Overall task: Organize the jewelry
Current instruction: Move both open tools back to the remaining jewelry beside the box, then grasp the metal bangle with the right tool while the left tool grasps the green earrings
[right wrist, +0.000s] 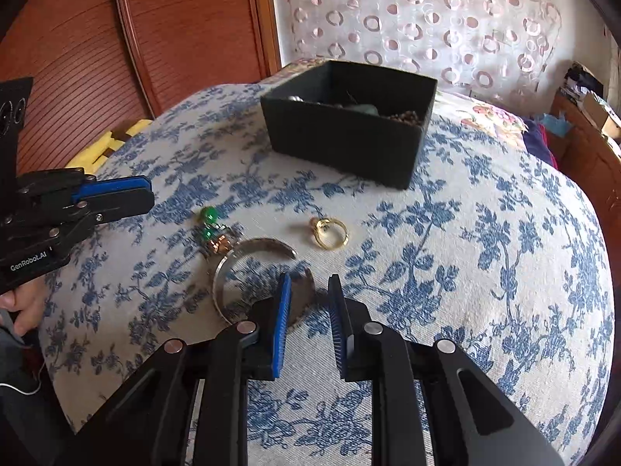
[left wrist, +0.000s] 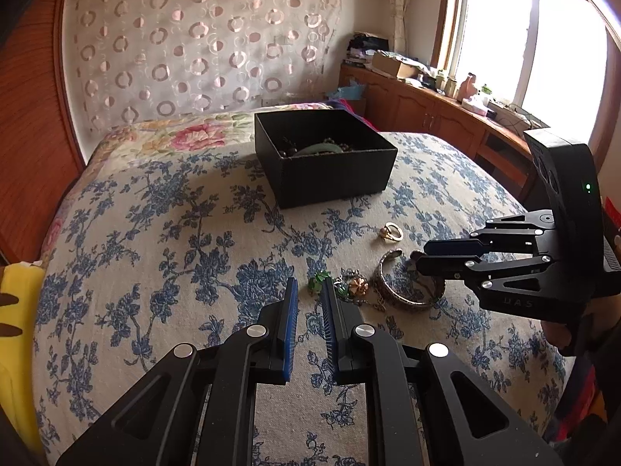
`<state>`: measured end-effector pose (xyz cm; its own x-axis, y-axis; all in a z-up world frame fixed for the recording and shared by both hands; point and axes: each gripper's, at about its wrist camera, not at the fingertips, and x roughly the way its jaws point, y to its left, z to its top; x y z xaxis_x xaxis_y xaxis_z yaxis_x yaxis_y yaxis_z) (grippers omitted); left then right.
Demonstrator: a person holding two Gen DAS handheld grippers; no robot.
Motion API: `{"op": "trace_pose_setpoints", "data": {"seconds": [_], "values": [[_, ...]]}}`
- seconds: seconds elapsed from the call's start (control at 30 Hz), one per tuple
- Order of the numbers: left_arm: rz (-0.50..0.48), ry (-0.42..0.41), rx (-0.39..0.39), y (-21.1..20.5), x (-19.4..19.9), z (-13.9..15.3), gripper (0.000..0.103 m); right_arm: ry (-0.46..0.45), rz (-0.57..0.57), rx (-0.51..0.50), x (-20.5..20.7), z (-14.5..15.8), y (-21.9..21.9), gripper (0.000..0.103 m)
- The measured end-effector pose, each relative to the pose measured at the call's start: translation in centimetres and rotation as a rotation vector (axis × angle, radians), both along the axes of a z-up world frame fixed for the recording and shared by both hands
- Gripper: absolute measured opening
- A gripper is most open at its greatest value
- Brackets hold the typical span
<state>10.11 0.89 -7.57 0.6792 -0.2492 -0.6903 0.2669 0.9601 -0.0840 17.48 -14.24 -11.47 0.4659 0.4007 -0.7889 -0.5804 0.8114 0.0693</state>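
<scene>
A black open box (left wrist: pixel 330 178) (right wrist: pixel 341 143) stands on the blue floral bedspread with beads and a green bangle (left wrist: pixel 318 148) inside. In front of it lie a gold ring (left wrist: pixel 391 232) (right wrist: pixel 330 232), a silver cuff bangle (left wrist: pixel 407 283) (right wrist: pixel 248 268) and a green-beaded piece with a copper flower (left wrist: pixel 349 285) (right wrist: pixel 213 235). My left gripper (left wrist: pixel 310 291) (right wrist: pixel 149 194) is open, just short of the green beads. My right gripper (right wrist: pixel 309 287) (left wrist: pixel 421 256) is open, its jaws either side of the cuff's near rim.
A wooden headboard (right wrist: pixel 116 58) and a circle-patterned curtain (left wrist: pixel 202 42) stand behind the bed. A yellow cloth (left wrist: pixel 17 334) lies at the bed's left edge. Wooden cabinets with clutter (left wrist: pixel 427 105) run under the window at right.
</scene>
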Motion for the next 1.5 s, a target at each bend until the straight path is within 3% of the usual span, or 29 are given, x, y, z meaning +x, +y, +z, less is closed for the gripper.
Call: {"op": "trace_pose_setpoints", "data": {"seconds": [0.1,0.5,0.87,0.93,1.0,1.43,1.5], "values": [[-0.004,0.008,-0.001,-0.3,0.1,-0.3,0.011,-0.013,0.013,-0.01,-0.4,0.1,-0.5,0.009],[-0.019,0.06,0.035,-1.5,2.7,-1.5,0.011,-0.085,-0.01,-0.067,-1.0,-0.2,-1.0,0.008],[-0.034,0.085,0.038,-2.0,4.3,-2.3,0.012,-0.087,-0.011,-0.068,-0.9,-0.2,-0.8,0.008],[-0.041,0.081,0.03,-2.0,4.3,-2.3,0.01,-0.086,-0.011,-0.067,-0.9,-0.2,-0.8,0.008],[-0.048,0.085,0.019,-1.9,4.3,-2.4,0.0,-0.087,-0.011,-0.068,-0.9,-0.2,-0.8,0.008],[-0.001,0.045,0.011,-0.8,3.6,-1.0,0.0,-0.087,-0.011,-0.068,-1.0,-0.2,-0.8,0.008],[0.007,0.051,0.016,-0.8,4.0,-1.1,0.009,-0.087,-0.011,-0.068,-1.0,-0.2,-0.8,0.008]]}}
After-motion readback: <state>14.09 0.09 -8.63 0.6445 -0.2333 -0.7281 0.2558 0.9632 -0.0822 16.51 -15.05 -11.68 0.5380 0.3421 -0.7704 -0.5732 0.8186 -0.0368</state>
